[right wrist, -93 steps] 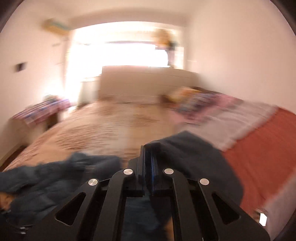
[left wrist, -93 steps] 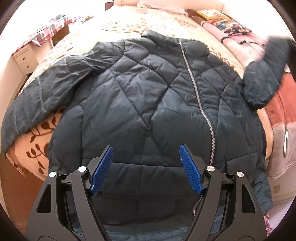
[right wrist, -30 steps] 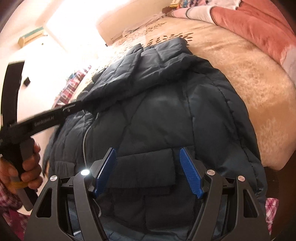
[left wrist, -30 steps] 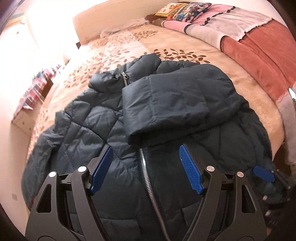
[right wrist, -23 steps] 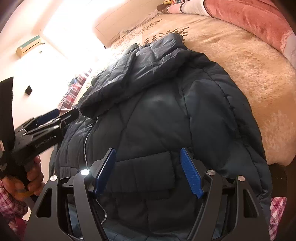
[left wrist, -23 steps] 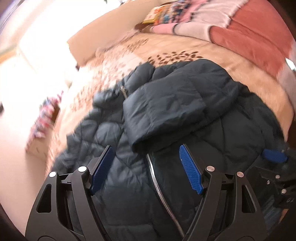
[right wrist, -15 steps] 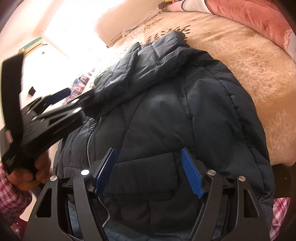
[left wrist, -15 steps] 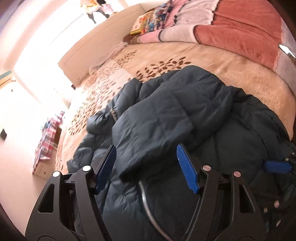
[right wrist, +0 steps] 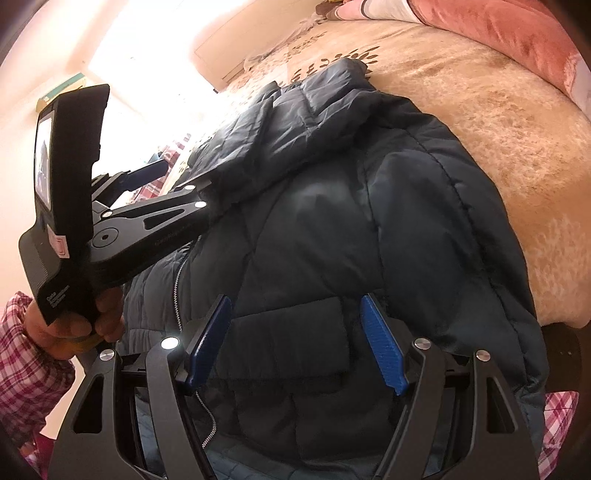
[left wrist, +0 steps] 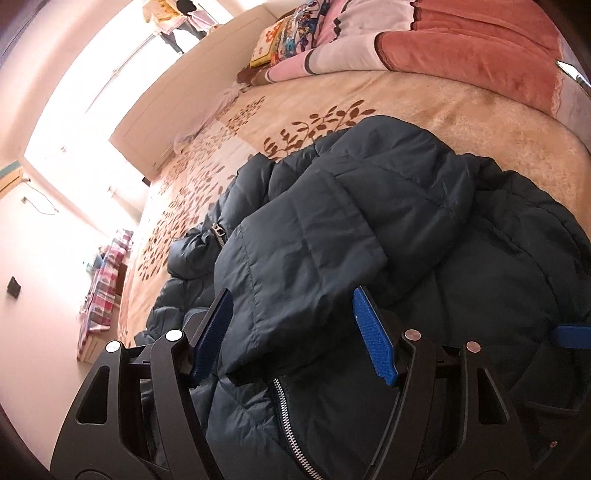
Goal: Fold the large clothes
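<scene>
Dark quilted jacket [left wrist: 424, 258] on bed [left wrist: 480, 110], left claw [left wrist: 291, 332] narrowing astride sleeve cuff, right claw [right wrist: 295, 339] spread

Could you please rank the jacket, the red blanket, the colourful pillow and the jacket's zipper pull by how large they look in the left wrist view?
1. jacket
2. red blanket
3. colourful pillow
4. zipper pull

The blanket and pillow lie farther from the camera, so their true sizes against the jacket stay unsure.
</scene>
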The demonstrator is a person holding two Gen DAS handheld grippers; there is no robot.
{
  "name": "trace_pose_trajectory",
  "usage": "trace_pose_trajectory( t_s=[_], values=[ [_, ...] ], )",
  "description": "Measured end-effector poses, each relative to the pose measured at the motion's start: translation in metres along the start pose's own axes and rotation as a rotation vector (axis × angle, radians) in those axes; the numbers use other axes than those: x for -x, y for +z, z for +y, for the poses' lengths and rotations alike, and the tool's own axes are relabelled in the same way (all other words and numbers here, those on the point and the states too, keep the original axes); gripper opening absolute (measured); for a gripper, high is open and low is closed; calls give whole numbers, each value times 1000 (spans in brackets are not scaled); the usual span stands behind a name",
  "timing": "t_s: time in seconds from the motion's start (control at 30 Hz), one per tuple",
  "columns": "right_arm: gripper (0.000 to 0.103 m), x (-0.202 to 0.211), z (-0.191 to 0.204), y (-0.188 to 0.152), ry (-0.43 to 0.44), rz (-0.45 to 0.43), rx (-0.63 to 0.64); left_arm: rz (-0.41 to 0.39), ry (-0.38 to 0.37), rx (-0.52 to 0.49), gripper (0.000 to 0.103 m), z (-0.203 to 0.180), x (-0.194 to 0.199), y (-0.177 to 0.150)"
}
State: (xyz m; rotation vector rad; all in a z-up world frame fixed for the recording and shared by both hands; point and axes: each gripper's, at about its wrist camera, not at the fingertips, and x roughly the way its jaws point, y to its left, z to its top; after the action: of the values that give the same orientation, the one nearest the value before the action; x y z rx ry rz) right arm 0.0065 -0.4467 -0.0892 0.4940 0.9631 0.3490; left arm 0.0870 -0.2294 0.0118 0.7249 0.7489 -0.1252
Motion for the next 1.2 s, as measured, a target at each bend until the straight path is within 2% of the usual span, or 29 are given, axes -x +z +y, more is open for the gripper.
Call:
trace_pose_trajectory(
  t_s=[0.3,0.37,0.4,0.43,0.5,0.73,0.9,1.03,1.2],
  values=[
    [71,-1,2,-1,-19,-3,13,-17,5,-36,67,-4,-5,6],
    [71,-1,2,-1,-18,-3,13,-20,1,-39,56,-5,-6,8],
    [71,-1,2,-1,-18,-2,13,-13,-11,-45,43,-6,-8,9],
    [71,-1,2,-1,-18,-1,14,-2,-20,-49,24,-8,-10,10],
    [71,0,2,-1,-16,1,15,16,-39,-35,3,-8,-13,11],
    [71,0,1,-2,-17,1,13,-23,-68,106,2,21,-1,13],
    [71,1,2,-2,-32,-3,20,-42,-91,286,1,69,13,6],
    [71,0,6,-3,-53,0,35,-34,-84,452,1,122,16,-15],
    [71,-3,15,-4,-88,9,67,15,-91,663,1,185,5,-63]
  ],
)
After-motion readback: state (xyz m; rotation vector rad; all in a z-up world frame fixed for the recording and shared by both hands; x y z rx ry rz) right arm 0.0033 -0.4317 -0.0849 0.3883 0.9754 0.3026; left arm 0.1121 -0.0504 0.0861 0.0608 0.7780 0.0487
